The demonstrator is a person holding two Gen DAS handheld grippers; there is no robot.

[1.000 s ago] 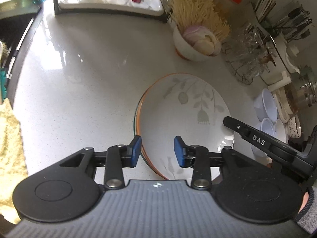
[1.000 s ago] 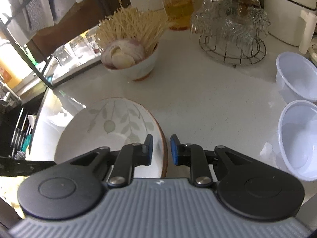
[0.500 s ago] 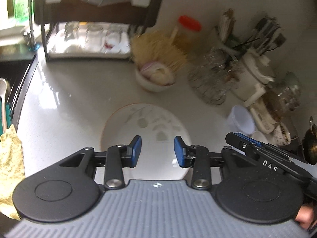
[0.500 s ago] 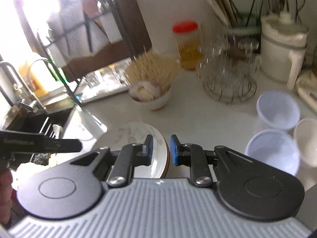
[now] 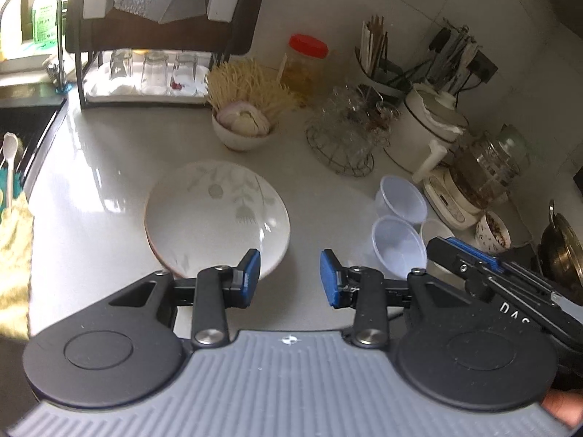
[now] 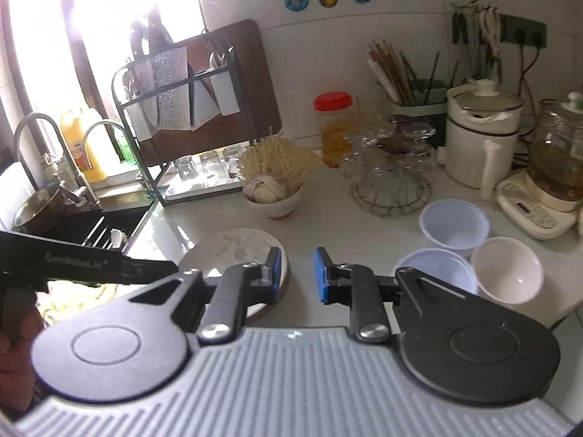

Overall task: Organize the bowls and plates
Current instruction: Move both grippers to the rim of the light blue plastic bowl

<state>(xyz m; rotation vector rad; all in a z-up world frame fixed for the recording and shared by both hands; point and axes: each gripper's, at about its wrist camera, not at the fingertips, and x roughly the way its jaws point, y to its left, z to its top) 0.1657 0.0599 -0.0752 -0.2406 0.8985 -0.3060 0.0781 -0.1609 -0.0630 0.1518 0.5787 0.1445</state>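
Note:
A white plate with a grey leaf pattern lies on an orange-rimmed plate on the pale counter; the right wrist view shows the same plate. My left gripper hovers above and short of its near edge, open, nothing between the blue pads. My right gripper hangs over the plate's right rim with a narrow bare gap between its pads. Two clear plastic bowls and a white bowl stand to the right, also in the right wrist view as clear bowls and white bowl.
A bowl of garlic and dry noodles stands behind the plate. Farther back are a wire rack of glasses, a red-lidded jar, a white pot and a dish rack. A sink and yellow cloth are left.
Both grippers have drawn back and upward from the plate's rim. The plate stays on the counter and looks smaller and farther off; more of the counter and wall shows.

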